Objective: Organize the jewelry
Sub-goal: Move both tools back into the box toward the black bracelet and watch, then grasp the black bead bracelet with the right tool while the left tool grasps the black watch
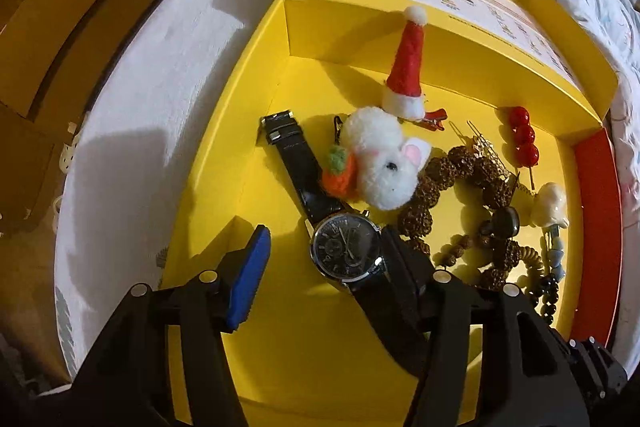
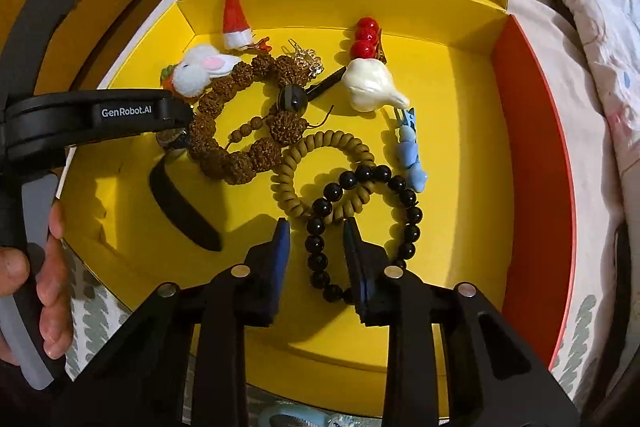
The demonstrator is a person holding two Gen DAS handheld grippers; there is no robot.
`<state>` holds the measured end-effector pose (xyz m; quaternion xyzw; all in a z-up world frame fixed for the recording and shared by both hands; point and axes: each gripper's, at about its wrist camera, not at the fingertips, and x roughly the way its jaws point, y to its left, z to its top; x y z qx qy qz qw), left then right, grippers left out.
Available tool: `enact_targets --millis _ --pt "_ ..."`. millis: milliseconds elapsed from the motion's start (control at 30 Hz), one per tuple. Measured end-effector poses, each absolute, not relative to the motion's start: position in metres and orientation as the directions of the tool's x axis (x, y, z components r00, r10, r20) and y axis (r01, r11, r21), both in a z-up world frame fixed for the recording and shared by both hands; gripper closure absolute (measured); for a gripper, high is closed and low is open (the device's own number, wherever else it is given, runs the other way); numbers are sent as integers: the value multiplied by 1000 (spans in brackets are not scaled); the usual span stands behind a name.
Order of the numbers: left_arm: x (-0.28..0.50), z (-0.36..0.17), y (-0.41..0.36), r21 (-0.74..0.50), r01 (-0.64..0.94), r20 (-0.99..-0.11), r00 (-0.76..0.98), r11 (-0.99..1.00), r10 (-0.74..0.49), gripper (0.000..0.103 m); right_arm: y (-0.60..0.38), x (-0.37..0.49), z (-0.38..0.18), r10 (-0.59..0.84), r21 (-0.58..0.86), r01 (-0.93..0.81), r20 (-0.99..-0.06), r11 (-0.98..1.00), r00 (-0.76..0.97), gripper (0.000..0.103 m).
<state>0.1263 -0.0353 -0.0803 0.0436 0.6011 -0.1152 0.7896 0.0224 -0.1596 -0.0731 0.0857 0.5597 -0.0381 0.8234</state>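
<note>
Yellow cardboard forms the open box [image 1: 256, 131] that carries all the jewelry, its lid folded back at the far edge and a red wall along the right edge. The left claw [image 1: 324, 259] is released, its fingers spread wide over the black watch [image 1: 346, 253], whose dial lies between them near the box's near-left part; the right finger covers part of the strap. Beyond the watch lie a white bunny clip [image 1: 384, 163] and a Santa hat clip [image 1: 406, 67] toward the far left corner. The right claw [image 2: 316, 247] is also released, its fingers straddling one side of the black bead bracelet [image 2: 320, 227] near the box's near edge without visibly pressing it. A tan coil hair tie [image 2: 320, 163] overlaps that bracelet, a brown seed bracelet [image 2: 224, 155] lies just left, and a blue clip [image 2: 412, 159] just right.
</note>
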Motion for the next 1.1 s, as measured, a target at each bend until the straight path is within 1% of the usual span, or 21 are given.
enact_targets --millis 100,133,167,233,333,400,467,500,767,1000,1100 --pt "123 -80 -33 -59 236 -956 265 970 -122 52 -158 22 -74 5 69 161 -931 985 366 83" --pt "124 -80 -32 -59 236 -956 267 970 -123 57 -158 22 -74 -4 58 161 -932 985 362 85" --pt "125 -79 -30 -68 235 -955 265 970 -131 67 -158 21 -74 -6 55 160 -934 986 358 87" --pt "127 -78 -27 -89 227 -956 254 970 -147 66 -159 20 -73 3 65 164 -936 984 351 89" --pt "127 -79 -30 -89 243 -955 256 966 -152 66 -157 19 -73 7 67 161 -937 985 348 90" --pt "129 -80 -32 -123 282 -955 228 951 -191 66 -158 19 -73 6 67 162 -936 984 351 90" --pt "129 -80 -31 -164 276 -957 189 947 -221 61 -158 18 -72 6 67 162 -936 984 352 90" --pt "130 -81 -30 -175 277 -957 179 945 -230 61 -158 17 -72 7 68 163 -936 984 352 89" --pt "130 -84 -34 -162 299 -962 167 941 -218 59 -157 18 -72 6 66 159 -937 985 348 89" --pt "128 -82 -36 -135 321 -955 211 937 -209 57 -164 16 -73 51 112 157 -936 981 350 89" --pt "129 -83 -38 -134 323 -954 213 937 -210 57 -163 16 -72 42 103 155 -934 982 355 89"
